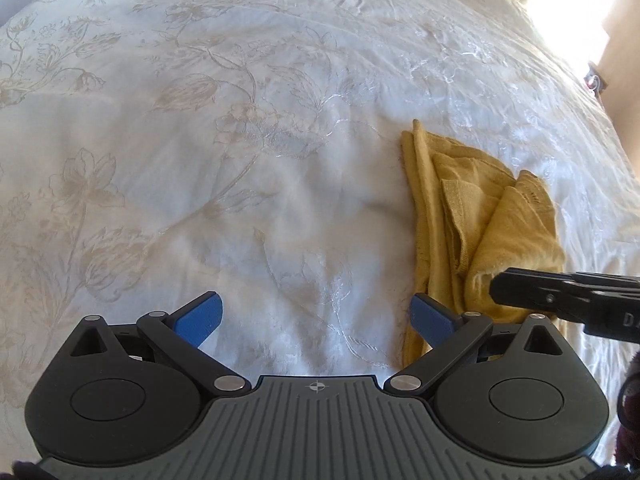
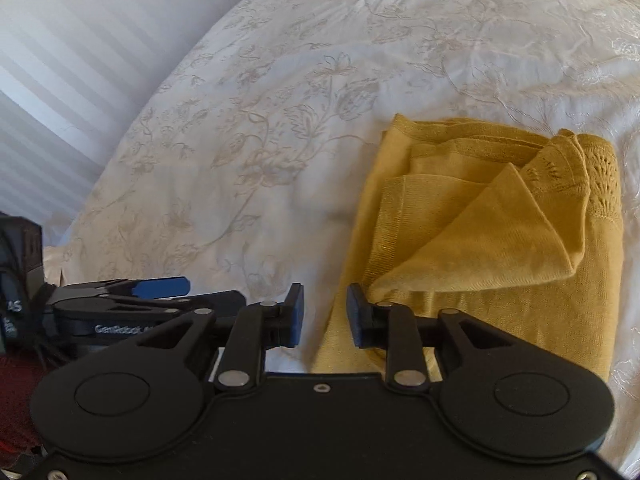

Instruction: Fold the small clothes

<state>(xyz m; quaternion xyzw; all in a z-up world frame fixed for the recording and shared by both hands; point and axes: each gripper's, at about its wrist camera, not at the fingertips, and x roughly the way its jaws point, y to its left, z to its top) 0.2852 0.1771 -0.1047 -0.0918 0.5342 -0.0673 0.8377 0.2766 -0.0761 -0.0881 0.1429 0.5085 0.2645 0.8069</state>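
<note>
Left hand-held gripper (image 1: 316, 316), bottom of left wrist view: blue pads spread wide, nothing between. Right hand-held gripper (image 2: 323, 316): jaws parted, narrow gap, no cloth pinched. Mustard knit garment (image 2: 492, 216), soft, ribbed hems, lace-knit patch, folded into oblong, long axis running bottom to top of frame. Lies right-centre on white floral-embroidered bedspread (image 2: 280, 120).

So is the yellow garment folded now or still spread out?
Folded. The yellow garment lies as a compact layered bundle on the bedspread, edges doubled over; neither gripper holds it.
</note>
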